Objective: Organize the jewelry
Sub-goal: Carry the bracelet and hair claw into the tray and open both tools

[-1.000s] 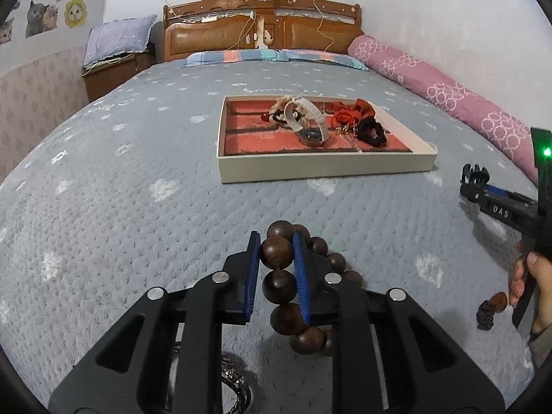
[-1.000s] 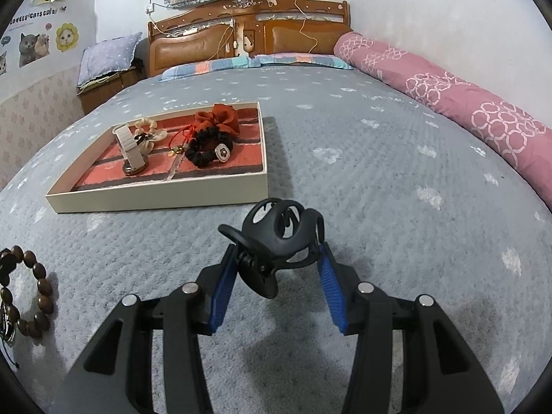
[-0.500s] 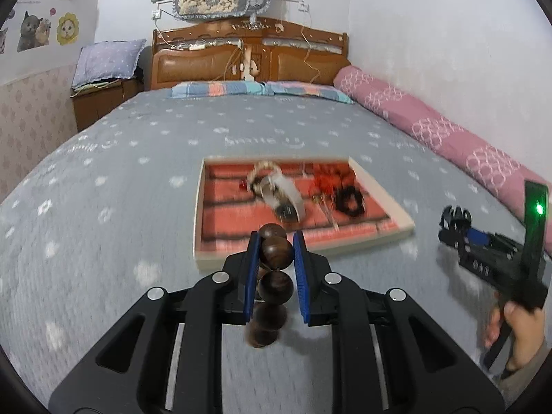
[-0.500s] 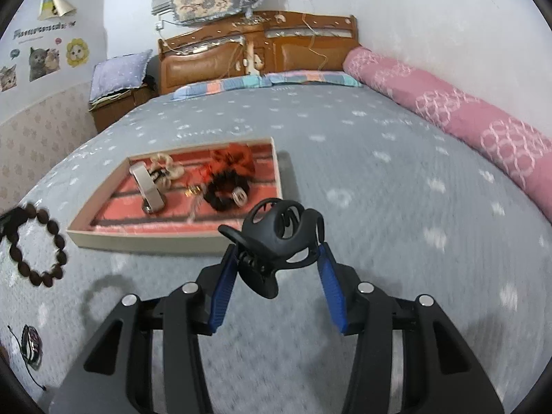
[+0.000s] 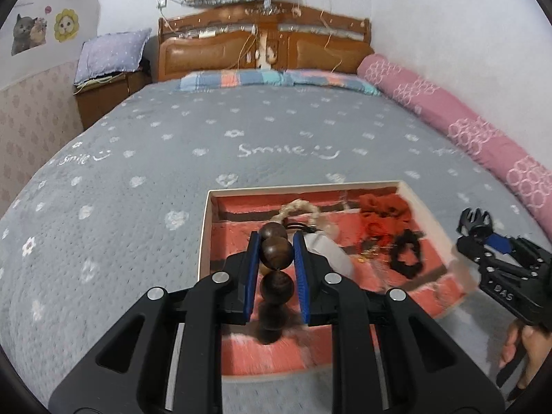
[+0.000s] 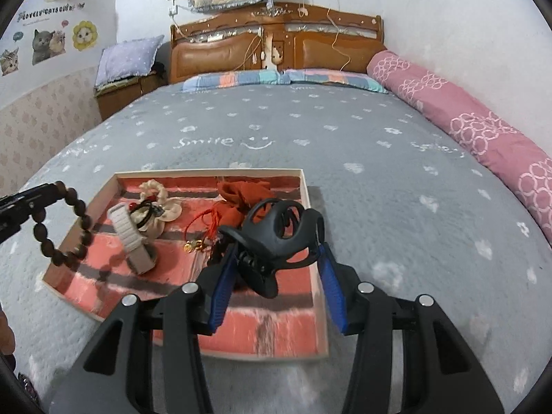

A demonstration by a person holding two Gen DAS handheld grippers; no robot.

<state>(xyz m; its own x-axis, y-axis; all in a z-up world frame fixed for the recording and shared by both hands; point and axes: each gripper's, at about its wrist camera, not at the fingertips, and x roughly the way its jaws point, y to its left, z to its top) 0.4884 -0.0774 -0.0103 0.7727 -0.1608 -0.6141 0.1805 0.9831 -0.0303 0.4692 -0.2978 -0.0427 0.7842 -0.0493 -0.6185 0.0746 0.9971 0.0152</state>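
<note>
The left gripper [image 5: 276,258] clamps a dark wooden bead bracelet [image 5: 276,252] and the right gripper [image 6: 276,269] grips a black claw clip [image 6: 276,231], both above the tray [image 6: 317,296].

Right gripper [image 6: 277,262] clamps black hair claw [image 6: 276,231] above tray [image 6: 319,310].

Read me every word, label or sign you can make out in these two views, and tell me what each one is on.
"Smile" with a smiley face: stitched on the grey bedspread, repeated elsewhere on it.
"LOVELY CATS CLUB": wall sticker above the cat pictures; letters small, the reading is uncertain.
"DAS": white lettering on the right gripper body, seen from the left wrist; slightly blurred.
Speech bubbles beside the cat stickers: too small to read.
</note>
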